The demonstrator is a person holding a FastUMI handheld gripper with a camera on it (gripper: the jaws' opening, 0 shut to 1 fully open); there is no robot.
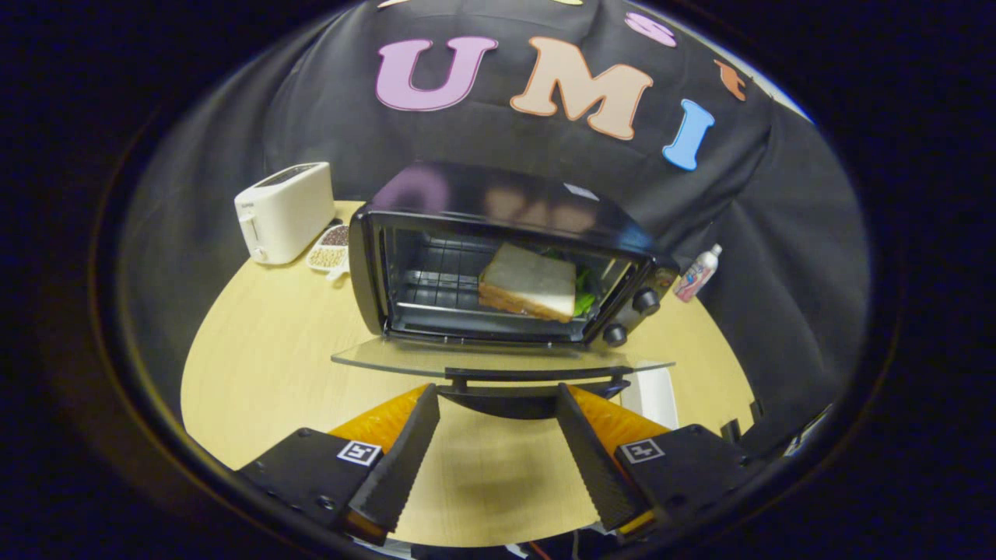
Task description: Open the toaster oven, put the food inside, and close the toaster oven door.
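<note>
A black toaster oven (498, 225) stands on the round wooden table (264, 350). Its glass door (498, 359) hangs down flat, with the handle (537, 375) at the front edge. A sandwich (529, 281) with green lettuce lies on the rack inside, towards the right. My gripper (498, 400) is open just in front of the door. Its fingertips (426, 404) sit either side of the handle's middle, a little below it, with nothing held between them.
A white pop-up toaster (284, 211) stands at the back left, with a small dish of grains (331, 250) beside it. A small bottle (696, 274) sits right of the oven. A white plate (654, 397) lies under the door's right end.
</note>
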